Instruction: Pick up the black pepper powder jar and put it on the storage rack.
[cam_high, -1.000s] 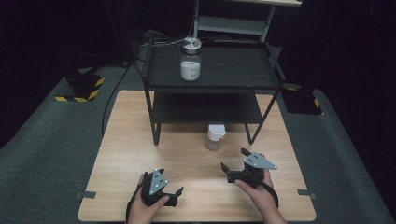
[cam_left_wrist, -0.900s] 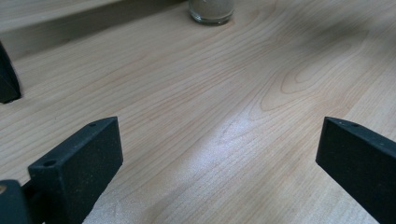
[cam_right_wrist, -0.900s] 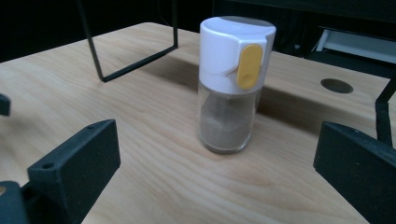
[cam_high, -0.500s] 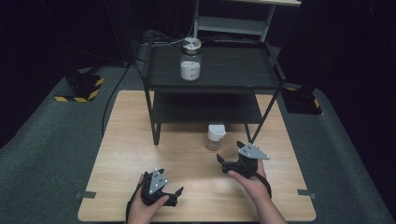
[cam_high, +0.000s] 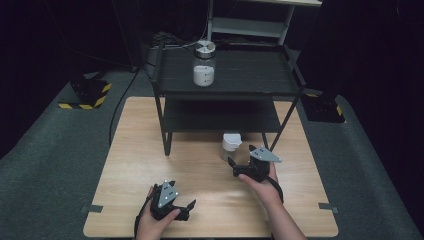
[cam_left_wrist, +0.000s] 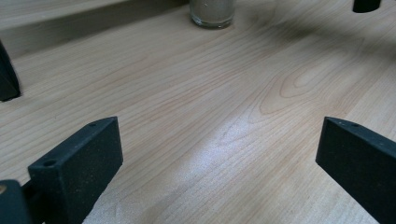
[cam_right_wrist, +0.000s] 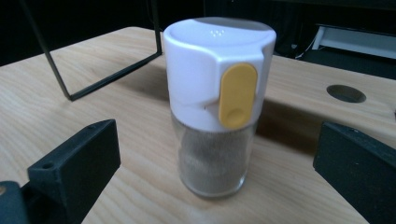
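High view frames a pale wooden table (cam_high: 150, 165) with a black two-tier metal rack (cam_high: 227, 87) standing across its far half. On the rack's top shelf, toward 12 o'clock, stands a clear glass jar with a metal lid and white powder inside (cam_high: 204, 64). Just in front of the rack's lower shelf, near the table's middle, stands a small clear glass shaker with a white cap (cam_high: 231, 145), upright on the wood. The right gripper (cam_high: 239, 167) sits just at the shaker's 5 o'clock, its jaws spread wide and aimed at it, not touching. In the right gripper view the shaker (cam_right_wrist: 217, 105) stands between the parted jaws, a yellow oval tab on the cap facing the camera and greyish grains filling the lower glass; a thin black rack leg (cam_right_wrist: 46, 60) crosses at 10 o'clock, and nothing stands between jaws and shaker. The left gripper (cam_high: 187, 207) rests low at 7 o'clock near the table's near edge, well apart from the shaker, its jaws also wide with bare wood between them. Grey carpet (cam_high: 55, 165) surrounds the table, yellow-and-black striped tape (cam_high: 82, 104) marks it at 10 o'clock, and the room beyond is dark.
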